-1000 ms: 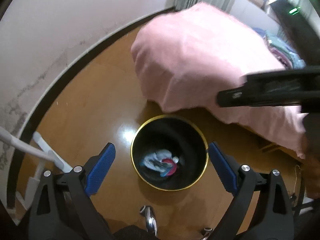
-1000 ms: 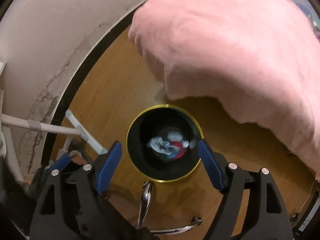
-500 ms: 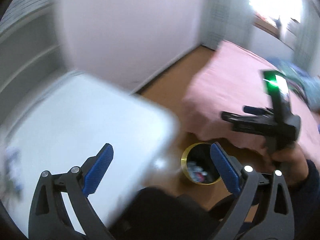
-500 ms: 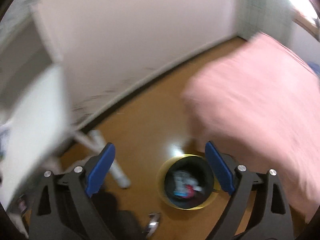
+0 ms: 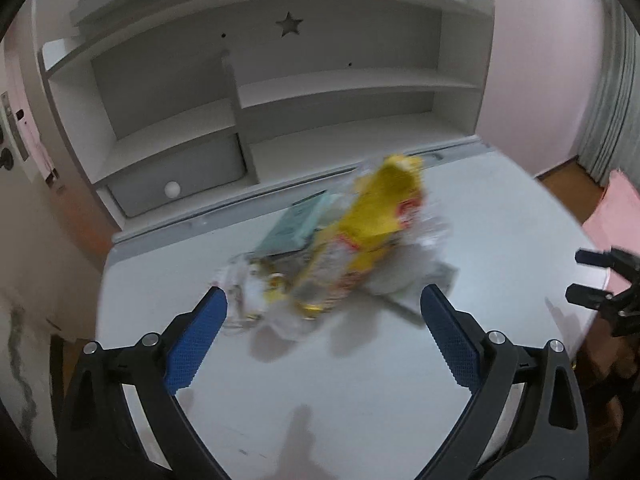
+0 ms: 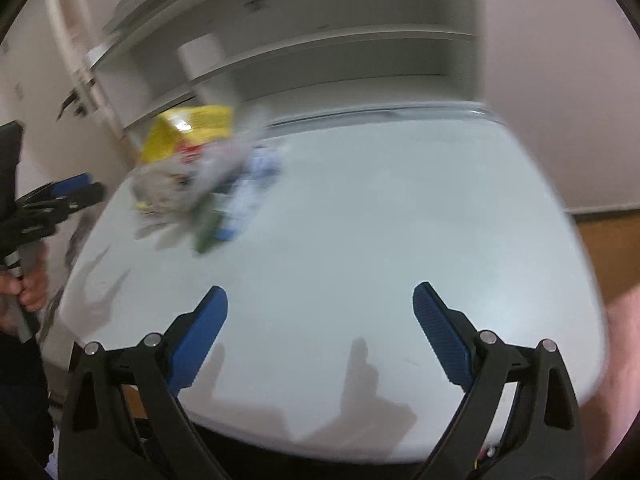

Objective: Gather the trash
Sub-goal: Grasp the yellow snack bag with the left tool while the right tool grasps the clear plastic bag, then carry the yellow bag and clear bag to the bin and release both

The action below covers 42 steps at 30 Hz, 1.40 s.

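My left gripper (image 5: 322, 328) hung over the white desk (image 5: 500, 240) with its blue fingers (image 5: 196, 338) spread wide and nothing between them, the heap of trash (image 5: 360, 248), topped by a yellow wrapper (image 5: 384, 208), lying just beyond at twelve o'clock. My right gripper (image 6: 320, 328) was likewise spread and empty over bare desk, with the blurred trash well off at eleven o'clock.

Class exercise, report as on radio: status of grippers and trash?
Left gripper open, empty. Right gripper open, empty. Trash pile on desk, untouched. Nothing in the way.
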Tool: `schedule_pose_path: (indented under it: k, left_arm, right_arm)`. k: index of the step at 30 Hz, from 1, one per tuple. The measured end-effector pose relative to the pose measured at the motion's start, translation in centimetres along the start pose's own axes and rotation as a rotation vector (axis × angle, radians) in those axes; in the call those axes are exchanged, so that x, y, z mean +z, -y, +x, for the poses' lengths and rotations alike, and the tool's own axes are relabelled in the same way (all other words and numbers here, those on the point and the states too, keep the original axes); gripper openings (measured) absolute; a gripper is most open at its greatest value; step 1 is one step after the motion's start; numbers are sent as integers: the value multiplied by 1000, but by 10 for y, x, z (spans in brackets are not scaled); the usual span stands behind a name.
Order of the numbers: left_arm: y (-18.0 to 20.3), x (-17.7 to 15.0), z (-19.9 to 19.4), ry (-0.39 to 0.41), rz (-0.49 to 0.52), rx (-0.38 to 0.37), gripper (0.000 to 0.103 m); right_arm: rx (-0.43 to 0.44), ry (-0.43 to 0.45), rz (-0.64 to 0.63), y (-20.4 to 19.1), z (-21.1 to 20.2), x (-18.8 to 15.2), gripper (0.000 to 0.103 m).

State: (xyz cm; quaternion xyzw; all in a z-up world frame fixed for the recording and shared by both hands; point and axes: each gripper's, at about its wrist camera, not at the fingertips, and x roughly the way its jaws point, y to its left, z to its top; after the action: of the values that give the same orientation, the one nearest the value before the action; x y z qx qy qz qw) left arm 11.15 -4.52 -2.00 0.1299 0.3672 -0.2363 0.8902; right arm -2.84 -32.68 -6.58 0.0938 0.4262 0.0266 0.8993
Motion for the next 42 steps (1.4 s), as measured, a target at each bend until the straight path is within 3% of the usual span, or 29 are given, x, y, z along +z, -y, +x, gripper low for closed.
schedule_pose_path:
  k: [7,10,12,15,21,27,29,33,36,38,39,42]
  left_arm:
    - [15,15,52,-5,107,-37,91]
    - [9,23,69,-38,80,-92,59]
    - [3,27,76,-65,31,-146,26]
    - [2,30,65,-43,1,-184,9]
    - [-3,40,18,44,-62,-180,5]
    - [-14,37,-21,122,-112,-138,5]
    - [-18,32,-27,126,-128,-134,5]
    - [-28,19,-28,116,-152,-105,5]
    - [-35,8,-27,93,-182,-107,5]
    - [-39,4,-23,79,-200,-100,5]
    - [-41,2,-22,71,-211,-98,5]
    - [-40,0,-23,66,-218,-93,5]
  right_arm:
    - [43,-57,-126,-53,30,11,91]
    - [52,-77,-129,-54,36,9,91]
    - [47,-87,-129,-52,38,8,91]
    - [56,-89,-130,-54,39,11,90]
    - [88,-45,-140,-73,37,40,90]
    - [159,-85,-71,-103,68,84,91]
    - [136,-93,-55,-110,79,95,91]
    - [8,-97,-72,-125,104,110,91]
    - [-11,-127,-70,-129,125,117,91]
    - [-10,-141,-57,-129,134,120,67]
    - [-20,-146,-64,-129,135,121,38]
    - [-7,-109,-77,-130,121,123,22]
